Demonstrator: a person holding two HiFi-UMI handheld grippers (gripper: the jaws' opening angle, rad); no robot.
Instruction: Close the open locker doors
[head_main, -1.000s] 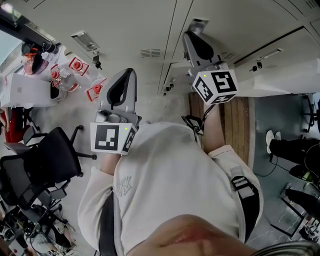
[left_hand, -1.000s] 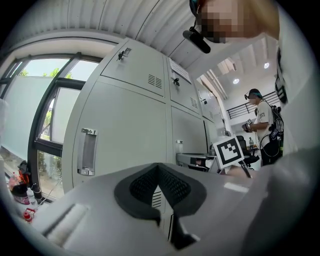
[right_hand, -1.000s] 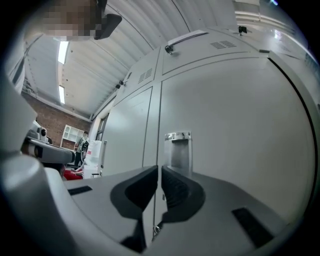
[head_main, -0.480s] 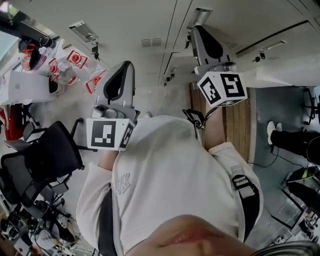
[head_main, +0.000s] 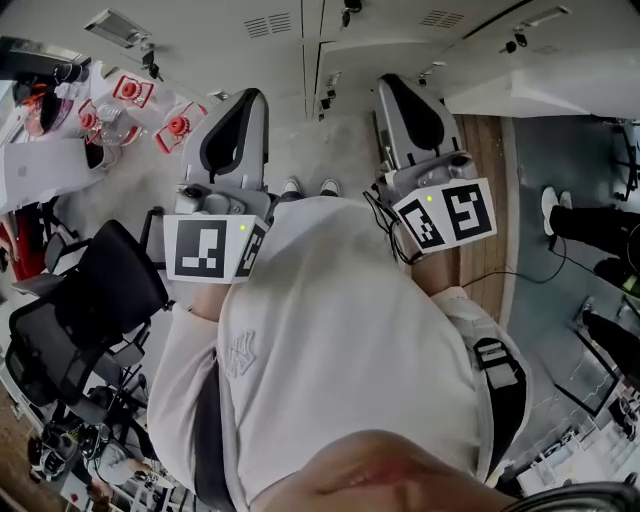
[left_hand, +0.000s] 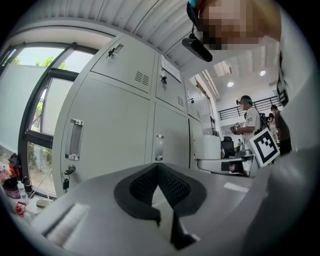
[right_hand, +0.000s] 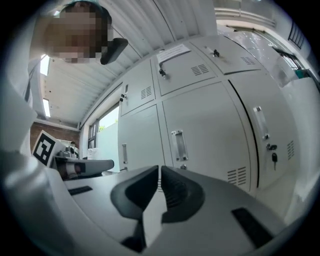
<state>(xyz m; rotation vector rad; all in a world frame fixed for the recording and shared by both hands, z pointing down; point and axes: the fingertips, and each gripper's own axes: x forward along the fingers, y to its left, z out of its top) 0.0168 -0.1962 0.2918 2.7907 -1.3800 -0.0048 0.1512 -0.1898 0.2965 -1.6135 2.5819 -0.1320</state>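
The left claw has its jaws brought together, the pads meeting at the tips with nothing between them. It points at the bank of lockers, toward the end that meets the window. The locker doors in front of it all lie flush in their frames. Each lower door carries a recessed handle, and a key hangs from the lock on the door nearest the window.

The right claw is likewise pressed together, with only a hairline slit between its pads and nothing held. It faces lockers farther from the window, and the doors there are flush as well. The upper doors have vent slots.

In the head view the person stands square to the lockers, with shoes near their foot. Both claws are held side by side in front of the doors and do not touch them. A pale slab lies along the lockers beyond the right claw, and it cannot be told whether this is an open door. A black office chair stands back from the lockers on the left claw's side. Another person stands well away from the lockers, seen in the left gripper view.
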